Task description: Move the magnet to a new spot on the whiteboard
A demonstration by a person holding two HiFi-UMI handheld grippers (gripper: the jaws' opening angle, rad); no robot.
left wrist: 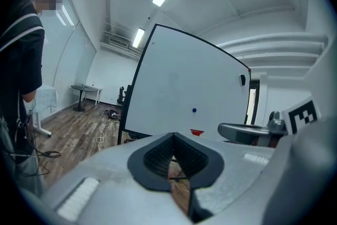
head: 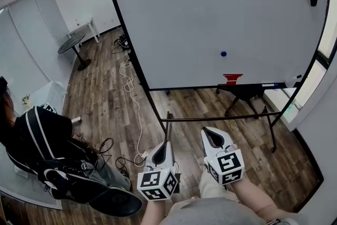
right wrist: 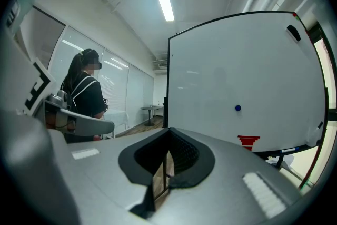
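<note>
While left tongs (head: 166, 146) and right tongs (head: 212, 137) rest closed, a round blue magnet (head: 223, 54) dots the whiteboard (head: 210, 8).

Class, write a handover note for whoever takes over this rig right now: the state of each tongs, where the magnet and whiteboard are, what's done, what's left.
Left tongs: shut, empty, held low, short of the board.
Right tongs: shut, empty, beside them.
The blue magnet sits on the whiteboard, lower right part, untouched.
Done: nothing yet.
Left: reach in, grip the magnet, set it elsewhere on the board.
</note>
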